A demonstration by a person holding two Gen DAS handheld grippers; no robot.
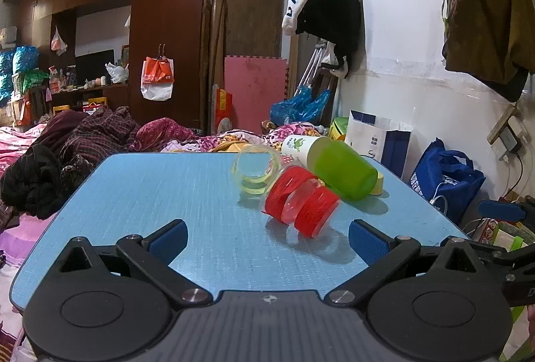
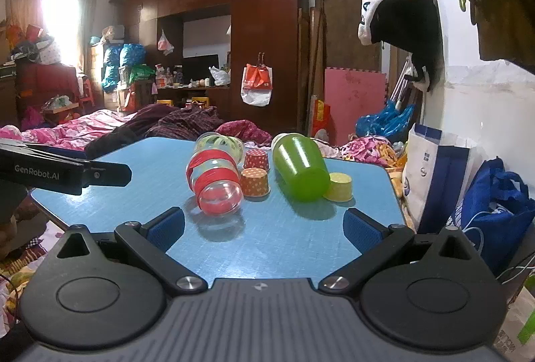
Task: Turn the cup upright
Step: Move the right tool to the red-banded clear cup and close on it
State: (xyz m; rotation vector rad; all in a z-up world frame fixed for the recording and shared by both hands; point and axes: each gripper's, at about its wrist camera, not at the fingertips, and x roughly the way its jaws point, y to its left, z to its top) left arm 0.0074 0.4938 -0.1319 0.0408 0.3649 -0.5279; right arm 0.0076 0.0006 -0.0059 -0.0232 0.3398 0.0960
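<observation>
Several cups lie on their sides on a blue table. A clear cup with red bands lies nearest. A clear yellowish cup lies behind it. A green cup lies to the right. A white printed cup lies behind the green one. My left gripper is open and empty, just short of the red-banded cup. My right gripper is open and empty, before the cups.
Small paper cups stand upside down: two orange dotted and one yellow. The left gripper's side shows at the table's left edge. Bags stand along the right wall. A bed with clothes lies beyond.
</observation>
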